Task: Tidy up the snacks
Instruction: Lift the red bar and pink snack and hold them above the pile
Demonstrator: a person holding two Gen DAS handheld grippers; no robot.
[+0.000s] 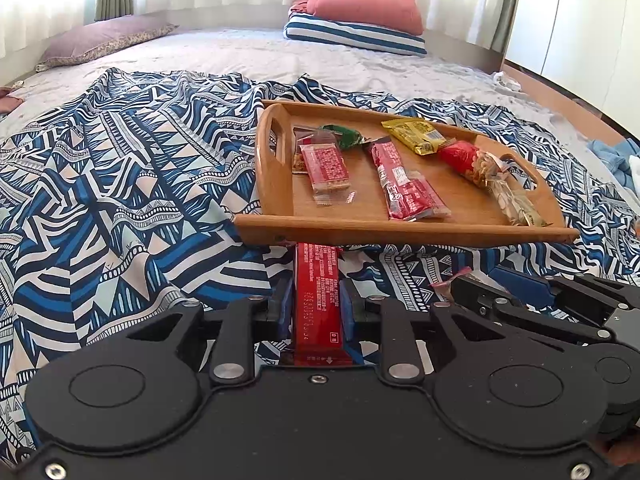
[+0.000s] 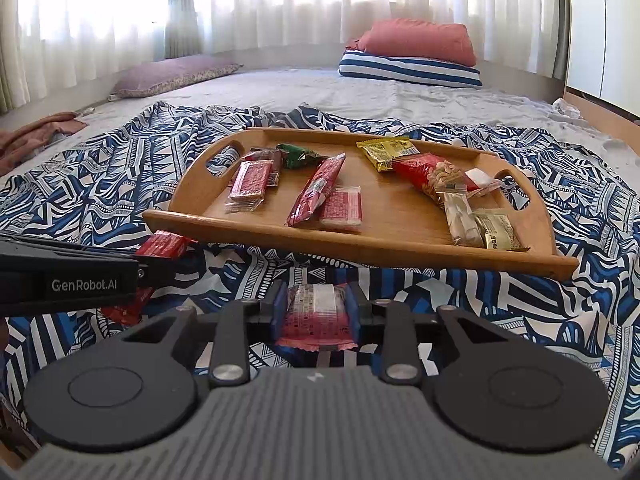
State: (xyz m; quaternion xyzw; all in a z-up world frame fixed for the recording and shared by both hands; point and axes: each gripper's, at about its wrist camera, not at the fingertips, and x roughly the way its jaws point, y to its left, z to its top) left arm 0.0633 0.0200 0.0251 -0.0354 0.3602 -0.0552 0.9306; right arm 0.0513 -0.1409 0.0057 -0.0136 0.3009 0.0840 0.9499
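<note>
A wooden tray (image 1: 276, 184) (image 2: 400, 204) lies on the patterned blue cloth and holds several snack packets: red ones, a green one (image 1: 344, 136), a yellow one (image 1: 416, 136) and a nut bag (image 1: 476, 164). My left gripper (image 1: 316, 304) is shut on a long red snack bar (image 1: 316, 292), just in front of the tray's near rim. My right gripper (image 2: 316, 308) is shut on a small pink-and-clear wafer packet (image 2: 316, 312), also short of the tray. In the right wrist view the left gripper (image 2: 156, 264) with its red bar (image 2: 164, 244) shows at the left.
The blue patterned cloth (image 1: 120, 184) covers the near part of a bed. Pillows and folded bedding (image 1: 360, 20) lie at the far end by the curtains. A purple pillow (image 1: 104, 38) is far left. A wardrobe (image 1: 580, 32) stands at the right.
</note>
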